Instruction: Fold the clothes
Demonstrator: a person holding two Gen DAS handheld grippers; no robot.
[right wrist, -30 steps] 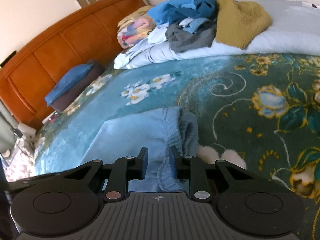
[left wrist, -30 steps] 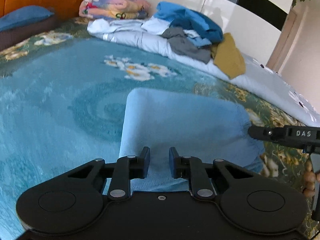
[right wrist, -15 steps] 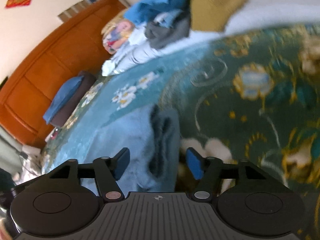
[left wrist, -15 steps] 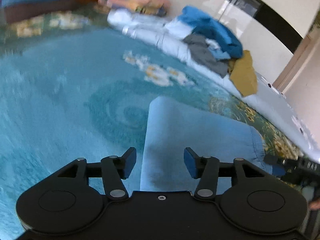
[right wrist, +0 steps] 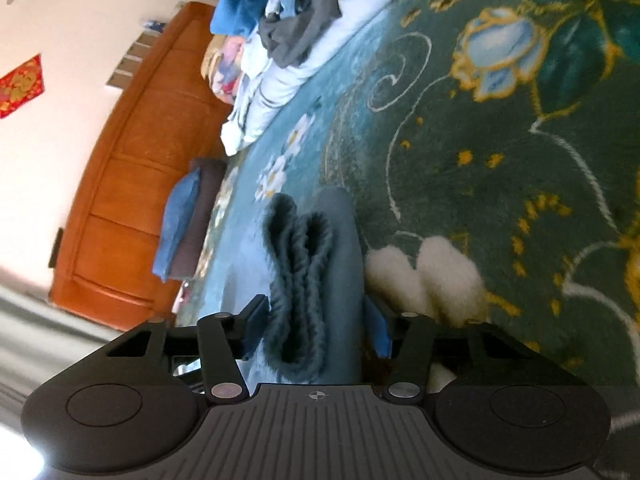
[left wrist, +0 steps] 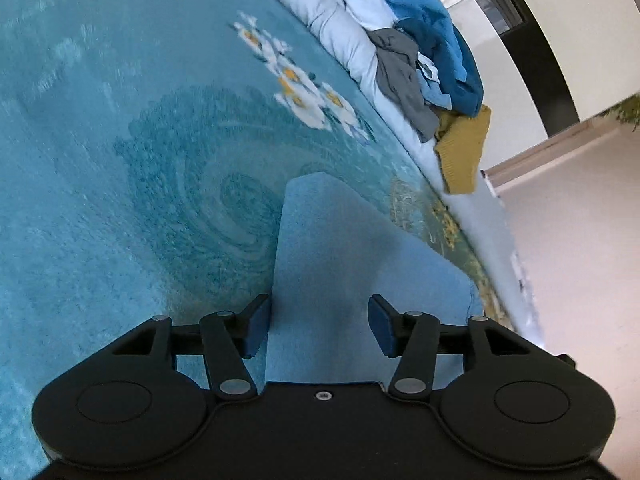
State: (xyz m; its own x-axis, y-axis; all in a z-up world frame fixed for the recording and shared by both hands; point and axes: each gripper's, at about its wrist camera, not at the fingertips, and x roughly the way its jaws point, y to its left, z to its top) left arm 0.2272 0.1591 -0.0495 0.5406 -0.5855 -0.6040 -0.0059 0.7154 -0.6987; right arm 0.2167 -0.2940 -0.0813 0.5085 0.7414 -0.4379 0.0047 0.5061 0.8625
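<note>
A folded light blue garment (left wrist: 352,264) lies flat on the teal floral blanket (left wrist: 140,168). My left gripper (left wrist: 319,330) is open, its jaws wide apart on either side of the garment's near edge. In the right wrist view the same garment (right wrist: 316,276) shows its stacked elastic edge. My right gripper (right wrist: 316,330) is open, with its jaws standing on both sides of that folded edge, not pinching it.
A pile of unfolded clothes (left wrist: 424,60) in blue, grey and mustard lies on a white duvet (left wrist: 348,40) along the far edge of the bed. A wooden headboard (right wrist: 136,184) and a blue pillow (right wrist: 178,220) are at the head end.
Both grippers were shut on the garment's edge a second ago and have opened wide, letting it go. Both cameras have rolled and tilted, and the garment now lies flat.
</note>
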